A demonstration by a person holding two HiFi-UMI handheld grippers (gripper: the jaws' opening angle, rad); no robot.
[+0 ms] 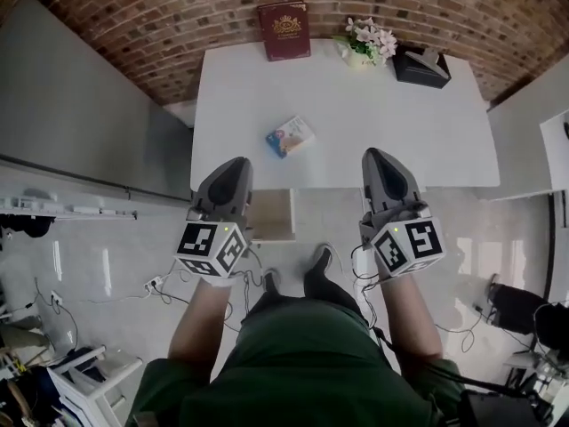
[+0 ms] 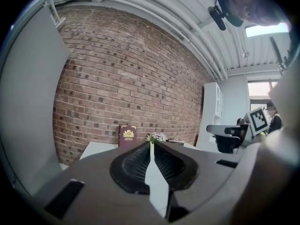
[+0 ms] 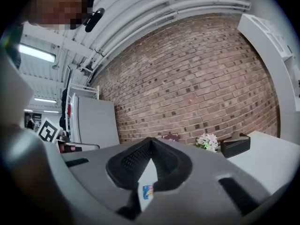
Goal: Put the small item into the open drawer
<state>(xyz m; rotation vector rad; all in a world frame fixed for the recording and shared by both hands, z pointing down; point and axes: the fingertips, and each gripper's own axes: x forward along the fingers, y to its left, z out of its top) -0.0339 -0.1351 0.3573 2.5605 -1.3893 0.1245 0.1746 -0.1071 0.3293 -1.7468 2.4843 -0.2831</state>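
While I stand at the near edge of the white table (image 1: 356,105), the brick wall (image 1: 160,16) runs behind it and a pale open drawer (image 1: 272,213) juts from the table's front, just beside my left gripper (image 1: 237,162); my right gripper (image 1: 374,155) hangs over the same front edge, well apart from the left, and both point toward the wall. In the left gripper view the ribbed pads meet at their tips with nothing between them, so that tong is closed and empty; the right gripper view shows the same, pads together at the tip and gripping nothing. Along the far edge stand a maroon book (image 1: 284,30), a black tissue box (image 1: 421,66) and a small pot of flowers (image 1: 366,43). The small item, a blue and white packet (image 1: 290,136), lies flat on the table ahead of both tongs and between their lines, nearer my left one, touching neither; it sits just beyond the drawer, not in it.
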